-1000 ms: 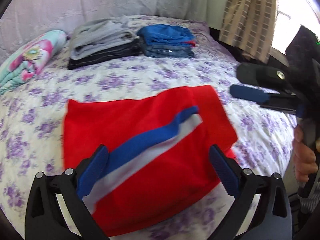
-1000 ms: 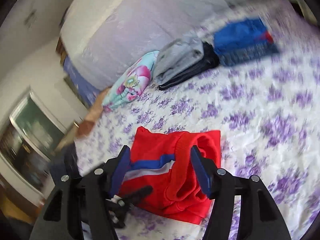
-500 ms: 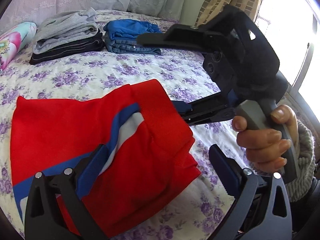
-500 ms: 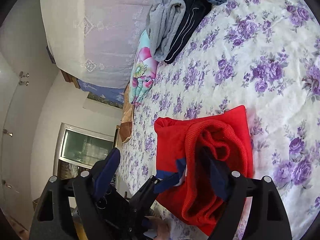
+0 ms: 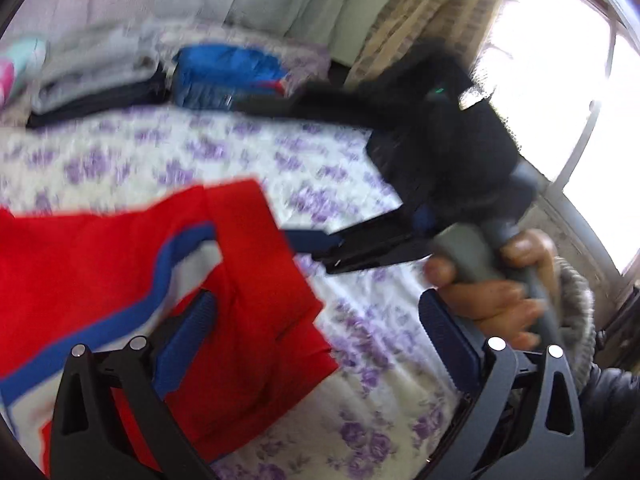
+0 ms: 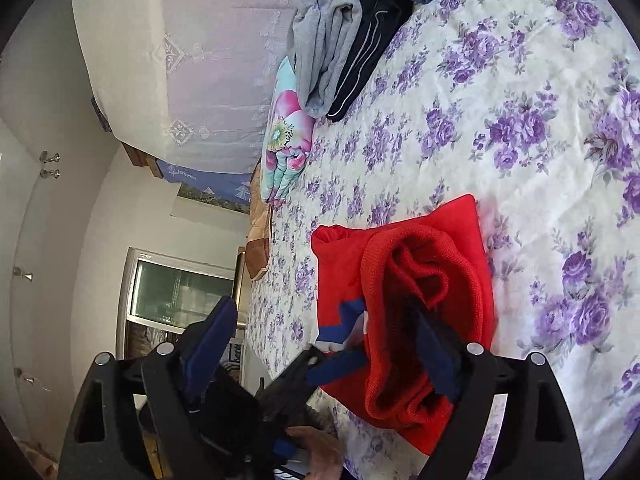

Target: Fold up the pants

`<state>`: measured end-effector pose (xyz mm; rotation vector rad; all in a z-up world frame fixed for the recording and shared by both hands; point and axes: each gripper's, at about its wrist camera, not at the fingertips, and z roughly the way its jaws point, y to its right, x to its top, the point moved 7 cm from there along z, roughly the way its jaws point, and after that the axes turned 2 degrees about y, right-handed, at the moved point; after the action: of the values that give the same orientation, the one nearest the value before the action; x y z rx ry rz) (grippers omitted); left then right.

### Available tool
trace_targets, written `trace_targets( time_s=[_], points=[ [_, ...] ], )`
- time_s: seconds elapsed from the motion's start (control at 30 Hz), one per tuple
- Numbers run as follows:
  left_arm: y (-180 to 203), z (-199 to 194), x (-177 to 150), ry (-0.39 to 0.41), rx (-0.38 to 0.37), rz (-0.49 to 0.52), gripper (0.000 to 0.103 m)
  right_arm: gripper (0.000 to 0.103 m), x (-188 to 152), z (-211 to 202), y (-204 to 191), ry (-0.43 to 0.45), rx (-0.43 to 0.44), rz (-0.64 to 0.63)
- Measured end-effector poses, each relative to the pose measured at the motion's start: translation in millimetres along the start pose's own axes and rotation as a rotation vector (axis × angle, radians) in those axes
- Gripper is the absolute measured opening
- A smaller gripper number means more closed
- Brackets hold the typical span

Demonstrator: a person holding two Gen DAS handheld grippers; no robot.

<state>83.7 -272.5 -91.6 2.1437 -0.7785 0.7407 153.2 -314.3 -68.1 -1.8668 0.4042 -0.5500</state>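
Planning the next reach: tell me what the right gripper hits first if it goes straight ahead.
Most likely the red pants. The right gripper is open, one finger already at the bunched waistband opening, the other off the bed's edge. Depth is hard to judge.

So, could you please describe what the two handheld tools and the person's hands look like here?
Both tools, left tool and right tool, have black skeletal frames with silver rivets and ribbed blue finger pads. The right tool has a grey handle and a small green light. The bare right hand wears a grey knitted cuff.
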Motion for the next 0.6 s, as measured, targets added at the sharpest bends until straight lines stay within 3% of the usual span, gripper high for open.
trace_targets(
  time_s=[0.03,0.13,0.23,0.33,0.43,0.6],
  points=[
    [-7,8,-5,-0.026,-0.008,-0.036,0.098,0.086,1,1,0,-0.004,0.007,0.004],
    [5,7,-11,-0.038,-0.005,0.028,0.098,0.086,7,-2,0,0.020,0.027,0.006],
    [20,16,-25,-0.067,0.048,0.146,0.098,0.087,28,-37,-3,0.212,0.004,-0.051],
    [23,18,-30,-0.065,0.075,0.184,0.098,0.087,36,-60,-4,0.258,-0.017,-0.058],
    [21,13,-29,-0.049,0.056,0.152,0.098,0.087,17,-47,-22,0.143,0.037,-0.109],
    [28,10,-36,-0.045,0.069,0.198,0.098,0.089,-15,6,-53,-0.115,0.166,-0.110]
  ],
)
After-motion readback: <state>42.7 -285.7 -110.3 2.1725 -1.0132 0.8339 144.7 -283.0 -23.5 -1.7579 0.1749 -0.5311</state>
